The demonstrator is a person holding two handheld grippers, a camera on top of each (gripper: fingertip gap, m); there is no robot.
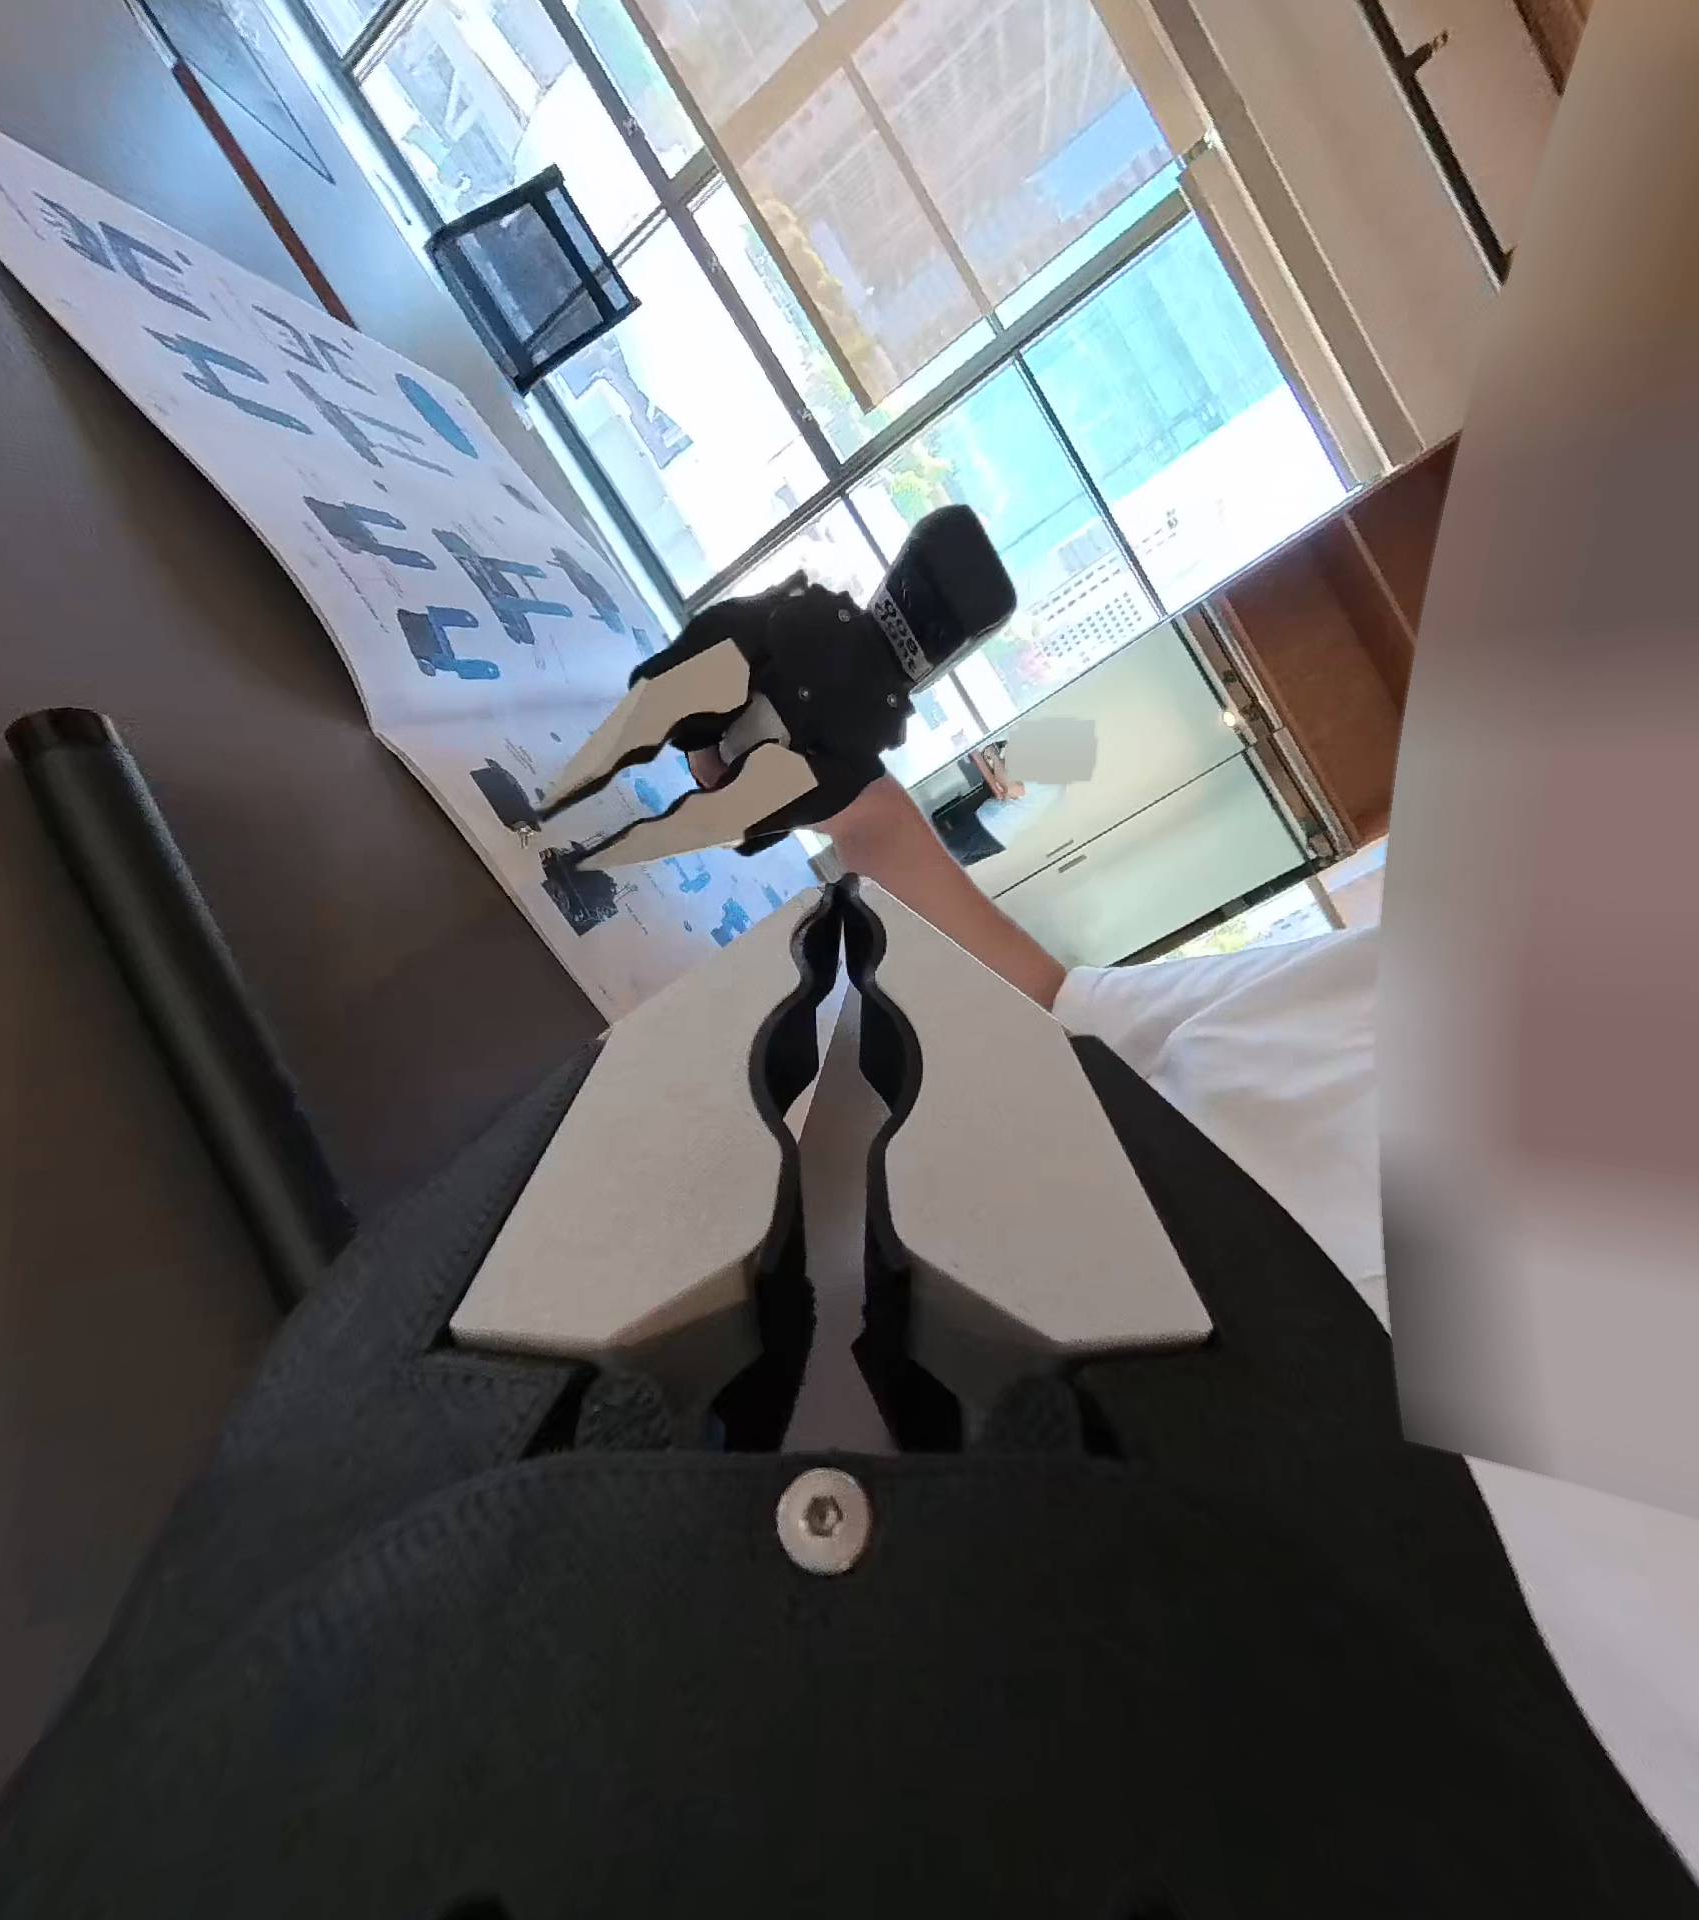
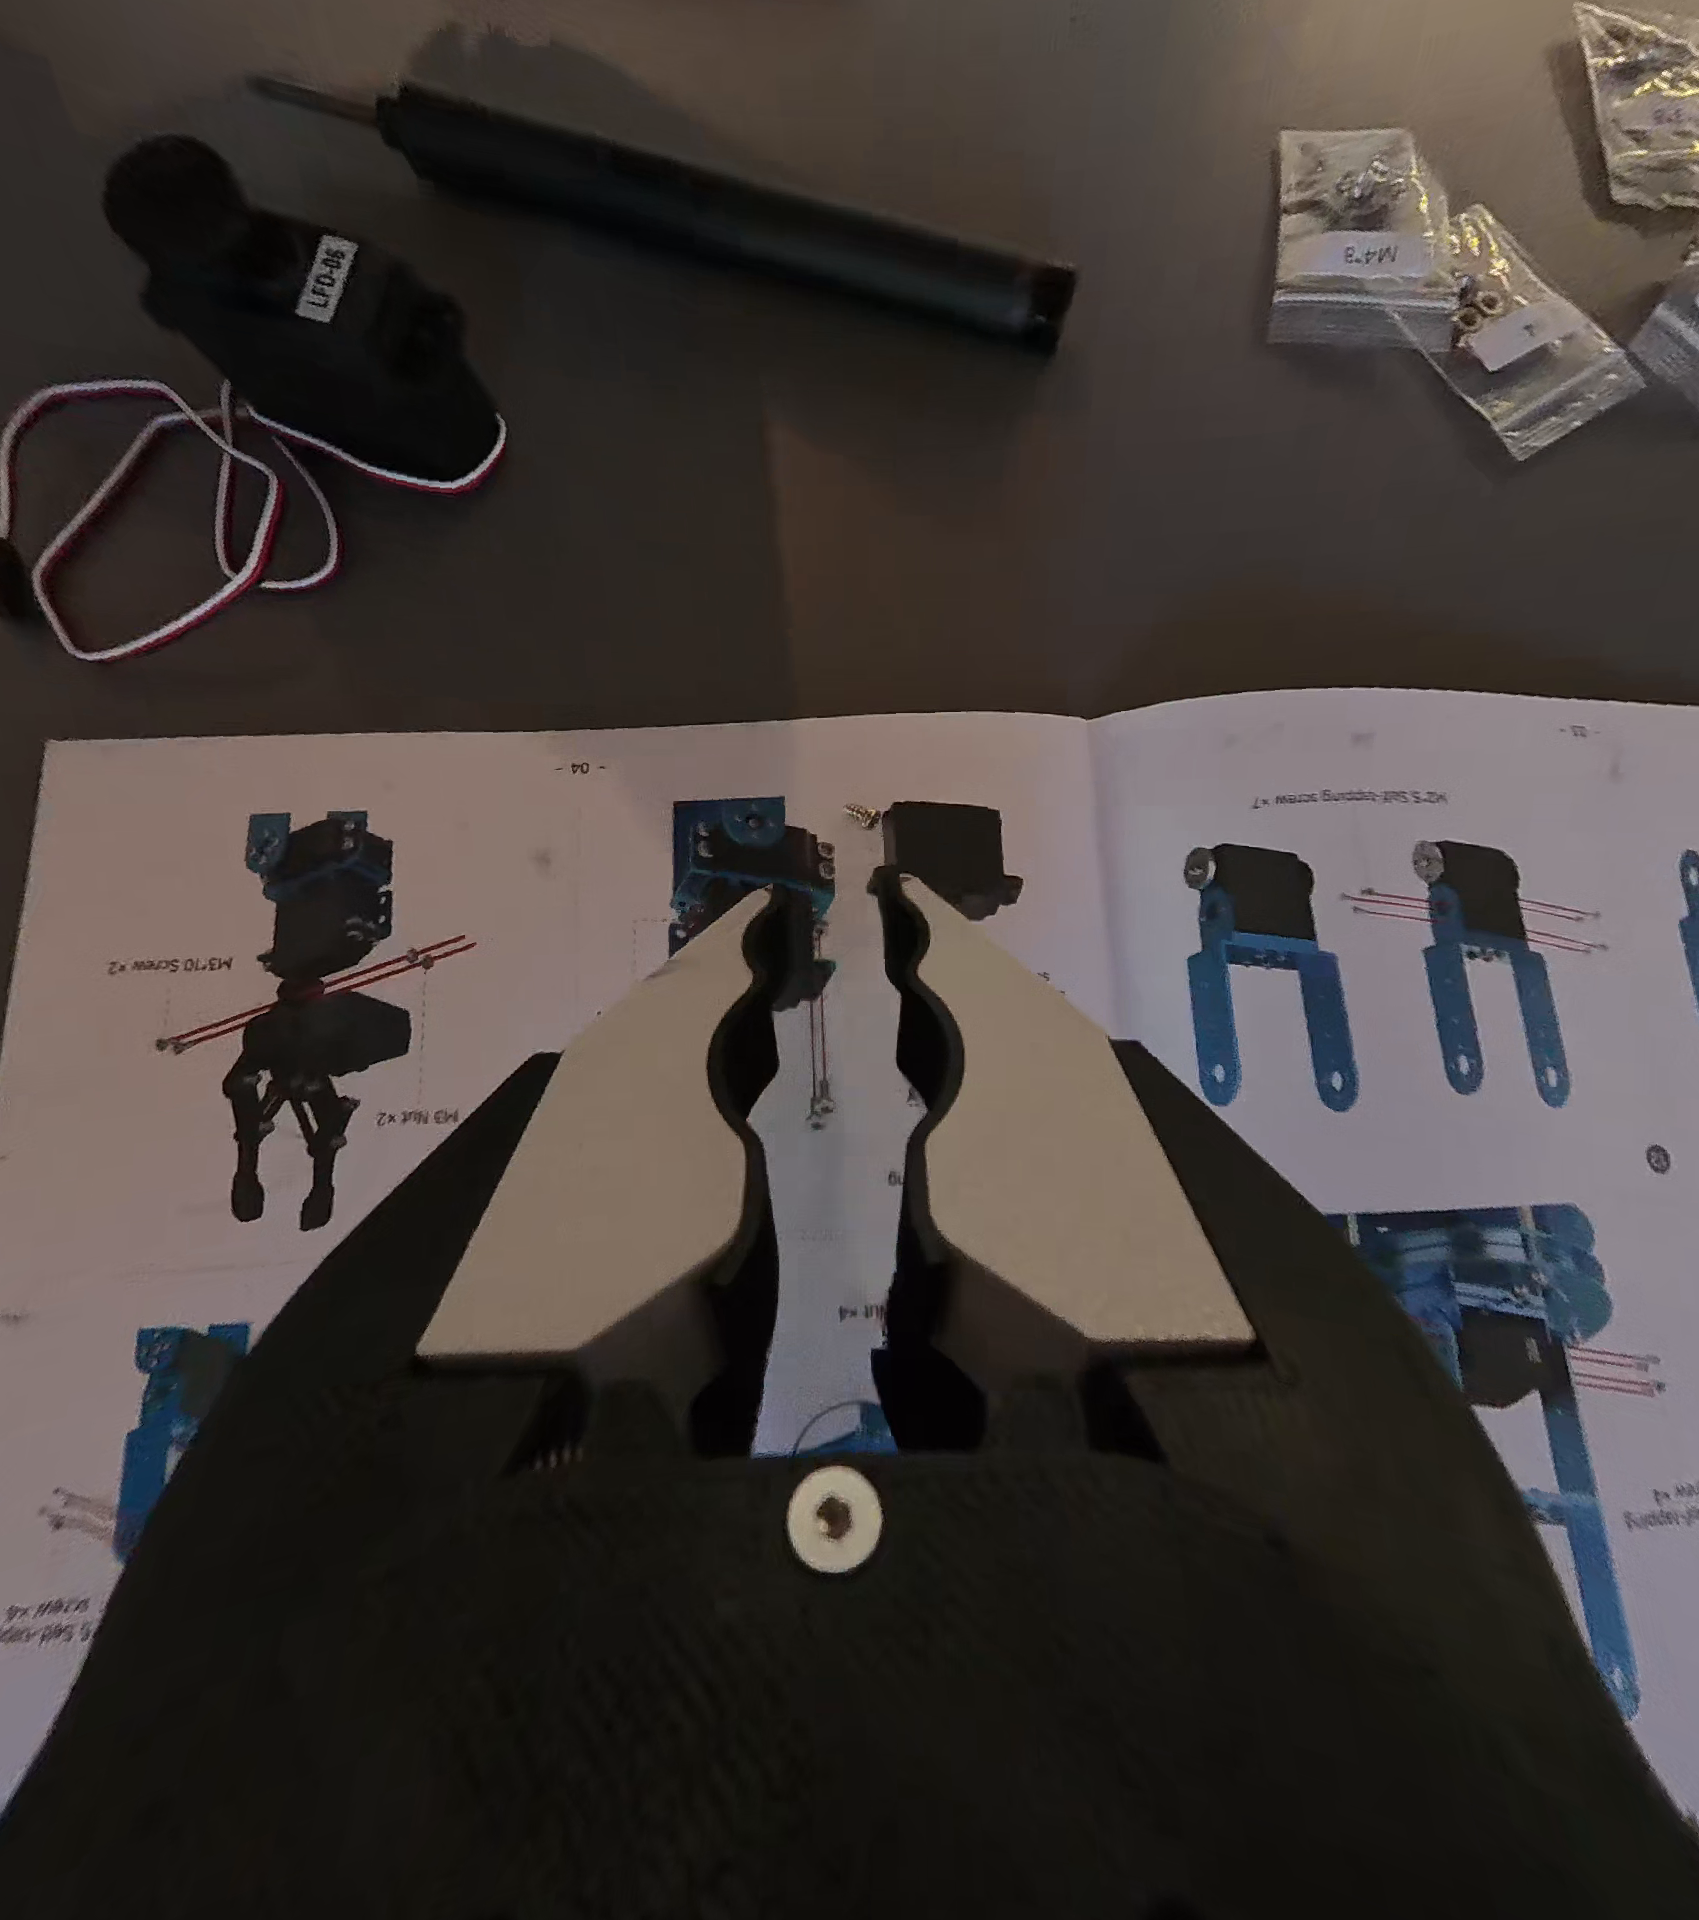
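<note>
My right gripper [image 2: 824,891] is open and empty, pointing down at an open assembly manual [image 2: 512,1226] that lies on a dark table [image 2: 928,520]. A small silver screw [image 2: 860,816] lies on the page just beyond its fingertips. My left gripper [image 1: 840,896] is shut with its tips together and nothing visible between them; it is held tilted and off to the side. In the left wrist view the right gripper [image 1: 564,840] shows farther off, tips just above the manual [image 1: 357,468] next to the screw [image 1: 523,826].
A black servo [image 2: 305,322] with a red-and-white wire [image 2: 149,540] lies beyond the manual at the left. A dark cylindrical screwdriver [image 2: 720,208] lies beside it and also shows in the left wrist view [image 1: 159,966]. Several small bags of hardware [image 2: 1510,270] lie at the far right. Windows [image 1: 928,312] are behind. Tip to tip, the grippers are about 20 cm apart. The black servo [image 2: 305,322] sits 9 cm or so from the ends of my left fingers.
</note>
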